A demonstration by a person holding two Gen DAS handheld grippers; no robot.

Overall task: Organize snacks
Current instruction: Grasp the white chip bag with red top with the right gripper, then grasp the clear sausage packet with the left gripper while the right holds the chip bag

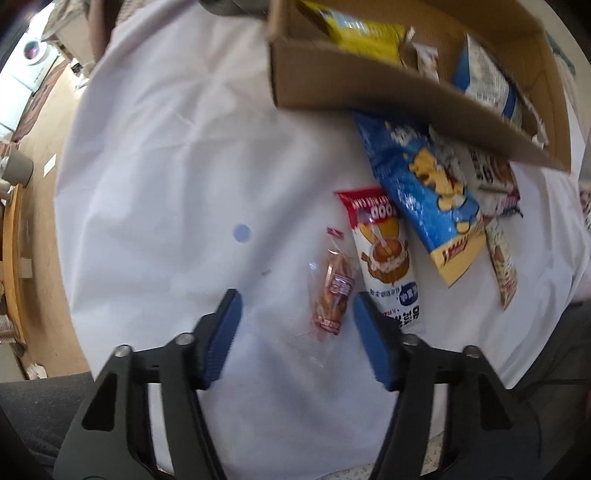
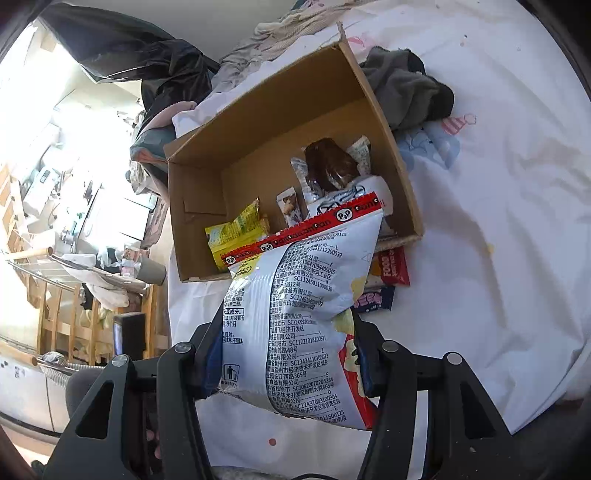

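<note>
My left gripper (image 1: 297,306) is open above the white sheet, its blue pads either side of a small clear packet of orange sticks (image 1: 332,291). Beside the packet lie a red-and-white snack bag (image 1: 384,254) and a blue chip bag (image 1: 424,192). The cardboard box (image 1: 332,77) stands beyond them with a yellow bag (image 1: 365,33) inside. My right gripper (image 2: 286,332) is shut on a large white printed snack bag (image 2: 299,302), held up in front of the box (image 2: 280,122). The box holds a yellow bag (image 2: 236,229), a brown packet (image 2: 328,166) and small bars.
More small snack packets (image 1: 496,181) lie at the right of the blue bag. A dark grey cloth (image 2: 406,88) lies behind the box. A black bag (image 2: 155,59) and a wooden rack (image 2: 74,325) are off the bed's left side.
</note>
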